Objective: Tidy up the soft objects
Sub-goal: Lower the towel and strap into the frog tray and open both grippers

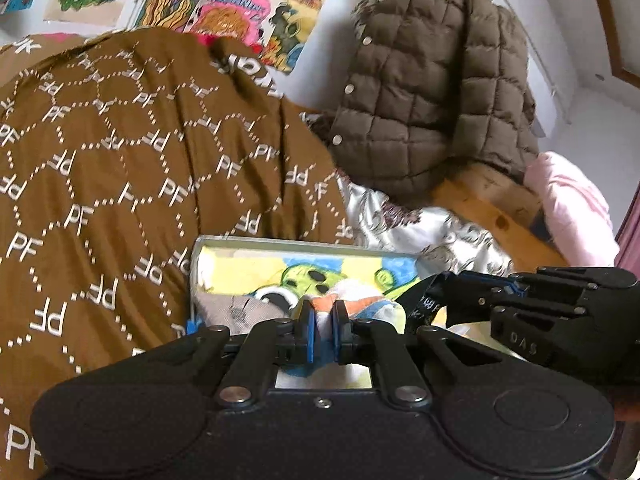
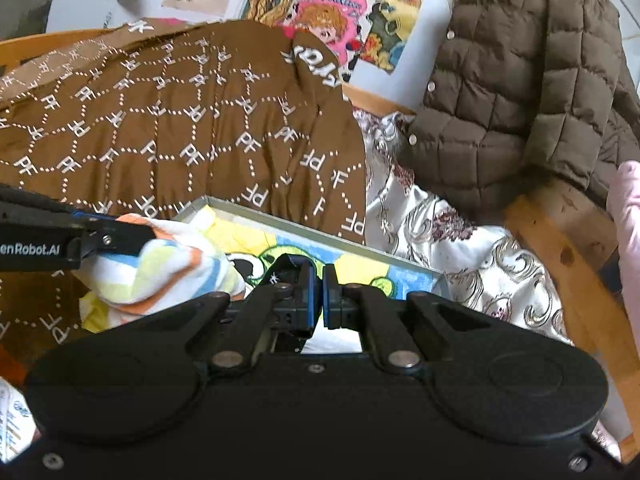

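A striped soft cloth (image 2: 160,264), white with orange, blue and yellow bands, hangs bunched over a shallow tin tray (image 2: 280,220) with a cartoon picture inside. My left gripper (image 1: 323,320) is shut on this cloth (image 1: 348,304); its fingers (image 2: 120,236) enter the right wrist view from the left. My right gripper (image 2: 322,296) is shut on a black strap with white print (image 2: 282,268) above the tray. It shows in the left wrist view (image 1: 500,300) to the right.
A brown blanket with white "PF" lettering (image 1: 120,160) covers the bed on the left. A brown quilted jacket (image 1: 432,92) hangs on a wooden bed frame (image 1: 492,208). A silver patterned sheet (image 2: 460,248) lies beside the tray. A pink cloth (image 1: 572,204) is at right.
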